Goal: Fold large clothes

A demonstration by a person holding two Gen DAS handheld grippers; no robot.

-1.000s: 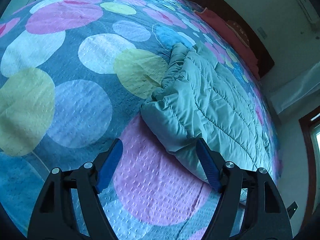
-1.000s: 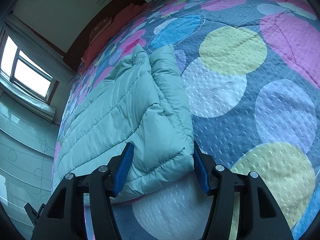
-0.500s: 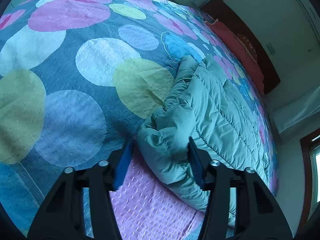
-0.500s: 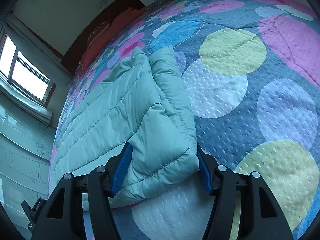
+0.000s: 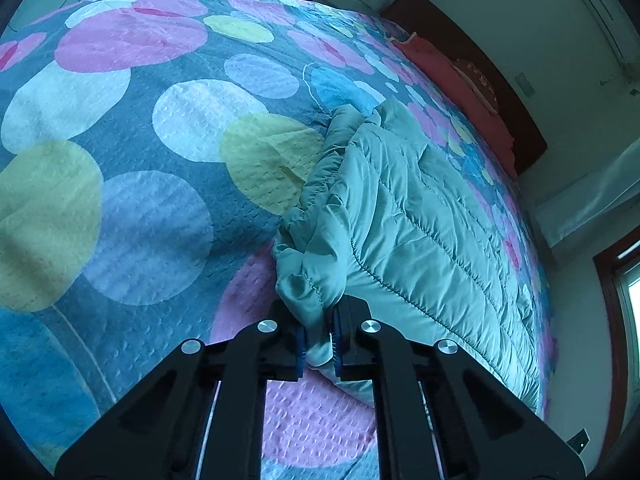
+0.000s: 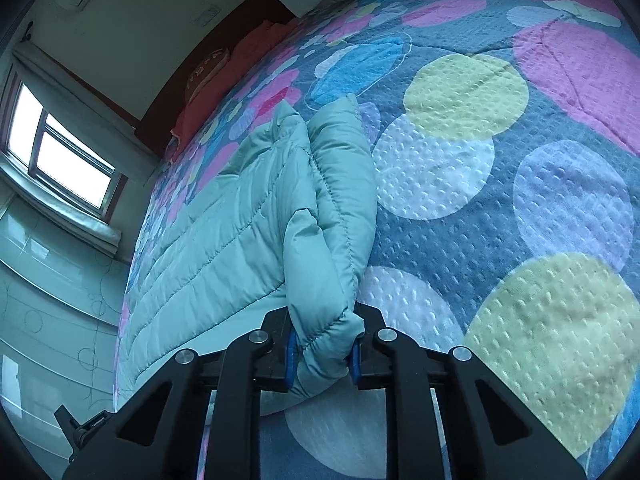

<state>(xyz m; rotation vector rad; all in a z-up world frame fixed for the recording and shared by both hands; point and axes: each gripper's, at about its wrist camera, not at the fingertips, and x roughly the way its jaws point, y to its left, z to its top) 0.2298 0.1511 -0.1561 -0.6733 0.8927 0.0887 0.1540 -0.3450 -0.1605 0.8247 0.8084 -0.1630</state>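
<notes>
A pale green quilted puffer jacket point(image 5: 408, 224) lies folded lengthwise on a bed. In the left wrist view my left gripper point(image 5: 319, 338) pinches the jacket's near left corner, its jaws closing tight on bunched fabric. From the right wrist camera the same jacket point(image 6: 240, 224) stretches away to the left. My right gripper point(image 6: 322, 354) has the thick near right corner squeezed between its blue pads point(image 6: 291, 354), the jaws still closing. Both corners bulge above the jaws.
The bed carries a blue bedspread with big coloured circles point(image 5: 132, 152) that spreads wide around the jacket. A red pillow point(image 5: 460, 84) and dark headboard point(image 5: 492, 80) are at the far end. A window point(image 6: 60, 160) and a wall flank the bed's side.
Both grippers have gone from wide open around the jacket's near corners to clamped on them, and the fabric has bunched up. The left one first moved forward onto its corner.
</notes>
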